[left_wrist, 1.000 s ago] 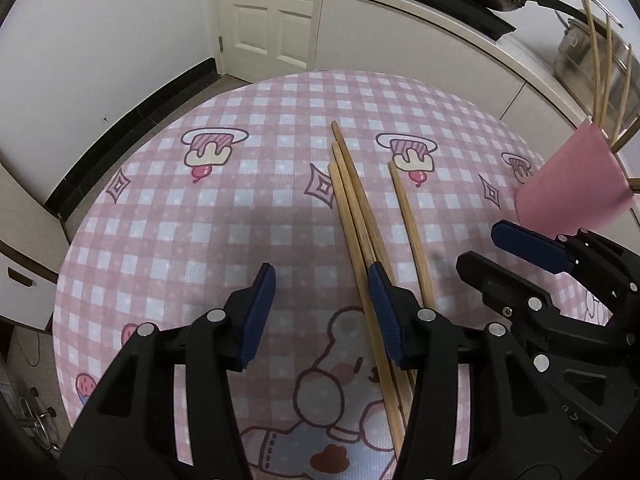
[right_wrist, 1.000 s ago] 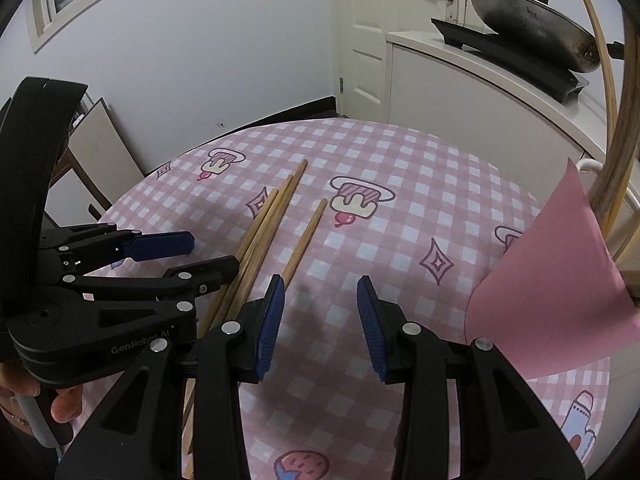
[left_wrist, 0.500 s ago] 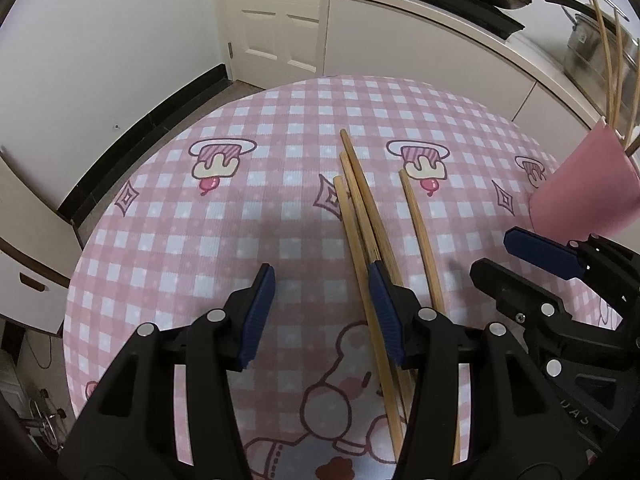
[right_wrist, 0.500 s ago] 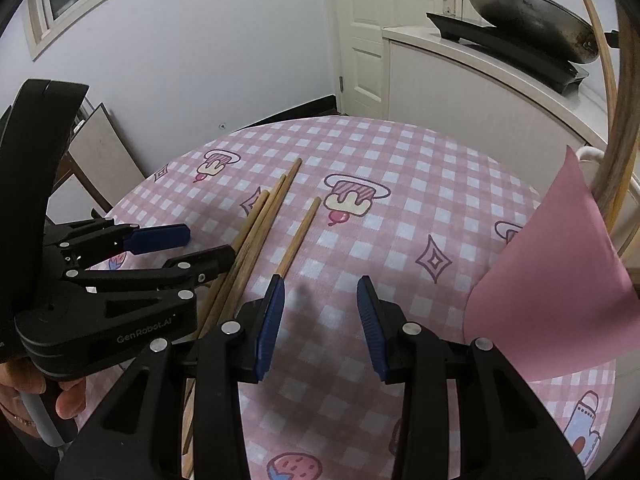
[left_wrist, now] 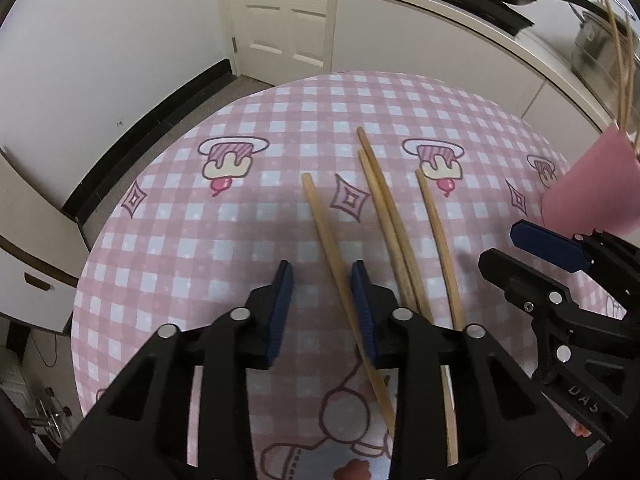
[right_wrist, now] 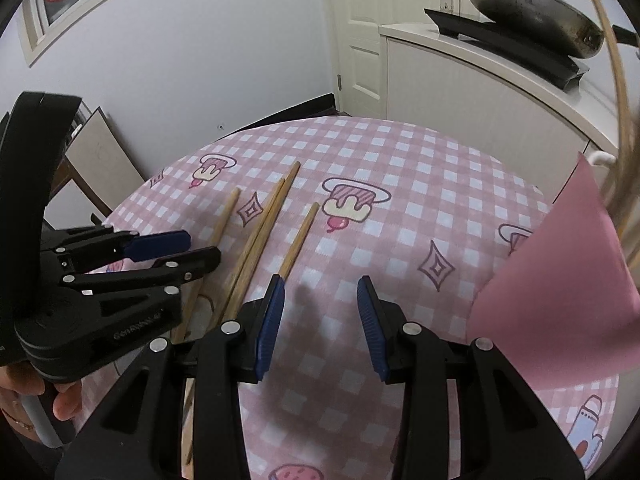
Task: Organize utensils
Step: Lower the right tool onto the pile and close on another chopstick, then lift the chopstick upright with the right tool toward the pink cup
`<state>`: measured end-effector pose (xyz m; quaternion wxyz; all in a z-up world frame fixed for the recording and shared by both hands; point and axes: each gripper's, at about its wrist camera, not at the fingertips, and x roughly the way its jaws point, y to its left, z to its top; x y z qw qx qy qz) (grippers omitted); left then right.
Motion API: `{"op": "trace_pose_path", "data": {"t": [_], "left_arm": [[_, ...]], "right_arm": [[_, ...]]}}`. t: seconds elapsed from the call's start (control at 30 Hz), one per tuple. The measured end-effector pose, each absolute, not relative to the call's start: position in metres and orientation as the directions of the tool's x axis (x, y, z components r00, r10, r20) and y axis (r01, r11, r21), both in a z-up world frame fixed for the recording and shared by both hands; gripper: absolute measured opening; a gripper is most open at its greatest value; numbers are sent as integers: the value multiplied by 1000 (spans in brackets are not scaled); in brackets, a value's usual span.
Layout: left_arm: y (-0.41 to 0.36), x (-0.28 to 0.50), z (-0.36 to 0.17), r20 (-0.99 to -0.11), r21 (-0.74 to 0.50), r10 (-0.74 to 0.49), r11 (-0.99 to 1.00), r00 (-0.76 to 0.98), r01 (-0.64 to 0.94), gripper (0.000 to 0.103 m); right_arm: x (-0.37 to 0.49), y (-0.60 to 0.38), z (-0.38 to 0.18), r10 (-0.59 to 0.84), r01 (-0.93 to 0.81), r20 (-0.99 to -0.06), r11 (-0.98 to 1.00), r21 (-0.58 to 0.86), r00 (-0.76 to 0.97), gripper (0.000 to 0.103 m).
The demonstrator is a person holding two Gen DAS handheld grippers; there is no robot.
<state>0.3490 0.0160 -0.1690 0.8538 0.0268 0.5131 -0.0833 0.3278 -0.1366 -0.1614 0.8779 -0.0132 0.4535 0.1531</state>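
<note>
On the round table with the pink checked cloth (left_wrist: 168,240), the left gripper (left_wrist: 322,308) hangs low with its blue-padded jaws apart. The leftmost chopstick (left_wrist: 326,240) runs up between them, close against the right pad; whether it touches cannot be told. Just right of that gripper lie a pair of chopsticks (left_wrist: 386,216) side by side, touching, and beyond them a single chopstick (left_wrist: 436,232), set slightly apart. Further right the right gripper (right_wrist: 320,312) also stands with jaws spread and nothing between them, the single chopstick's near end lying just beside its left pad. At the far right a pink holder (right_wrist: 560,280) carries more chopsticks upright.
</note>
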Motion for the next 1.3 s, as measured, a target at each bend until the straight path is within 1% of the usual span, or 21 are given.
{"op": "trace_pose_path", "data": {"t": [0.17,0.27,0.37,0.43,0.47,0.53,0.57,0.6,0.7,0.8,1.07,1.3], "left_arm": [[17,356,-169,-883,-21,-94,987,461,161,29],[19,361,-169,-884,-29,-99,987,457,159,29],[16,363,-169,-880,-23,-92,988,465,153,23],[14,361,-170,-876,-25,-99,987,473,160,14],[13,360,-170,-873,-31,-106,986,476,163,11],[14,358,-170,-866,-47,-123,985,485,164,8],[15,357,-170,-864,-56,-131,985,487,164,7],[17,356,-170,-861,-74,-146,984,488,163,6],[20,353,-169,-858,-123,-188,979,478,164,6],[23,347,-163,-851,-160,-226,972,475,174,6],[35,318,-125,-800,-184,-262,963,539,195,6],[49,288,-84,-733,-210,-291,957,615,202,6]], "right_arm": [[339,-131,-163,284,-279,-807,948,155,518,36],[345,-125,-165,278,-284,-816,948,146,506,35],[352,-120,-171,264,-281,-833,950,137,486,35],[353,-119,-174,260,-282,-834,950,131,487,35],[353,-118,-174,248,-284,-834,952,116,493,32],[354,-117,-175,255,-292,-833,949,118,492,22],[354,-117,-175,270,-298,-833,945,134,483,13],[354,-117,-175,278,-303,-834,942,141,476,8],[354,-115,-174,271,-305,-833,943,131,482,8],[351,-115,-171,293,-307,-821,939,153,489,5],[324,-111,-133,347,-357,-760,920,161,550,4],[294,-106,-96,390,-407,-696,901,151,603,4]]}}
